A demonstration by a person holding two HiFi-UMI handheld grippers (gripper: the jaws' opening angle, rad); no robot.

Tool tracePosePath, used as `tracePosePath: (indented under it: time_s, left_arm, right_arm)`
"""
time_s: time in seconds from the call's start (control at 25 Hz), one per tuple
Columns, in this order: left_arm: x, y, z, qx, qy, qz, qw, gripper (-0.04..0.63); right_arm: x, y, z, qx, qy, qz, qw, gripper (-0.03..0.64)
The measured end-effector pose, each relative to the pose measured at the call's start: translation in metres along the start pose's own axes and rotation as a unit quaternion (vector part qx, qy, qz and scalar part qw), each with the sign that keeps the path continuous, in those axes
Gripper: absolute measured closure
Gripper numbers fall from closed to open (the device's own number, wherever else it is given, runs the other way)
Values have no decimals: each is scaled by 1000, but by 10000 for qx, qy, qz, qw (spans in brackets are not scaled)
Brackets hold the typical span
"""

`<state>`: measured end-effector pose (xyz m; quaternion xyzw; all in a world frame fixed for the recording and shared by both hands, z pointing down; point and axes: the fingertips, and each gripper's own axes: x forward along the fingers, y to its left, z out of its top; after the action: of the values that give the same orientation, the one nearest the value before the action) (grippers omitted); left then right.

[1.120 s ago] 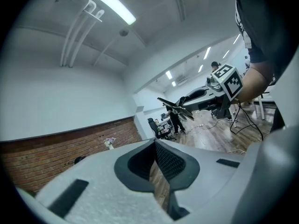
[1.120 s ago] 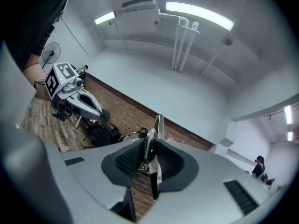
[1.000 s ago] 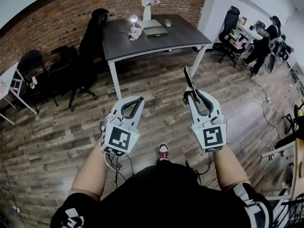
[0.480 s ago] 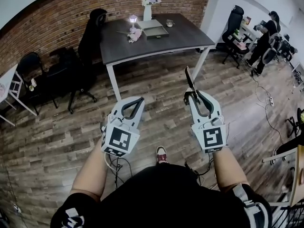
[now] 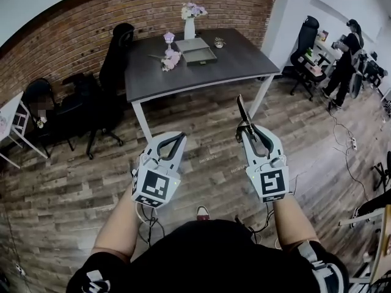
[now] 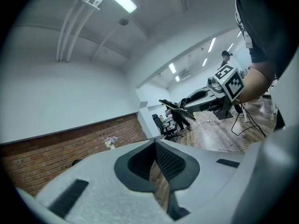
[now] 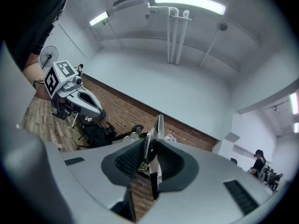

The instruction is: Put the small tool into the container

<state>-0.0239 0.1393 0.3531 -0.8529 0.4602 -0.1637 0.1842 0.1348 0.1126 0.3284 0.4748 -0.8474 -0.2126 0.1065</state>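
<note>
Right gripper (image 5: 247, 127): jaws clamped on the tool (image 5: 242, 110), a thin dark flat piece. Most of its length sticks out past the jaw tips, pointing up and forward. The right gripper view shows it edge-on between the pads, seated deep and slightly tilted.

Left gripper (image 5: 179, 135): jaws pressed together, nothing between them. It is held beside the right one, apart from it.

Container (image 5: 201, 55): open grey tray on the table (image 5: 244, 58), well ahead of both grippers and a little left of the right one's line. Judged to be the carry stage; the tool is nowhere near the tray yet.

Step in hand (judgement):
- Carry the tool forward to the table with the grip firm, since the long overhang gives it leverage to twist in the pads.
- Bring the tip over the tray's open top.
- Lower it close to the tray floor before spreading the jaws, so it lies inside rather than bouncing off the rim.

Around the tray:
- The vase (image 5: 189, 24) stands just beyond it.
- The flower bunch (image 5: 170, 58) lies to its left.
- A small pot (image 5: 218, 43) sits to its right.
- These crowd the far and side edges, so the near edge looks like the easier approach.

In the way:
- The table leg (image 5: 259, 96) is straight ahead of the right gripper.
- A chair (image 5: 115, 60) stands ahead-left of the left gripper.
- Floor cables (image 5: 342, 133) lie off to the right.
- A person (image 5: 343, 60) stands far right, well apart.
</note>
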Motion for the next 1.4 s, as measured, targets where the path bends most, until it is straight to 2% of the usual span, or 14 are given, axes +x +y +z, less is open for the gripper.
tracePosePath:
  time_s: [0.36, 0.6, 0.92, 1.4]
  left_arm:
    - [72, 8, 7, -5, 97, 74, 9999, 586]
    - [106, 2, 19, 139, 104, 77, 9998, 586]
    - [133, -5, 26, 242, 197, 38, 9995, 586]
    - [150, 10, 26, 356, 139, -44, 9993, 586]
  right_arm:
    - [37, -55, -36, 126, 46, 117, 9998, 532]
    - [44, -84, -55, 178, 0, 170, 9997, 532]
    - [53, -94, -65, 299, -143, 343, 9989, 532]
    - [71, -103, -72, 342, -102, 271, 9990, 532]
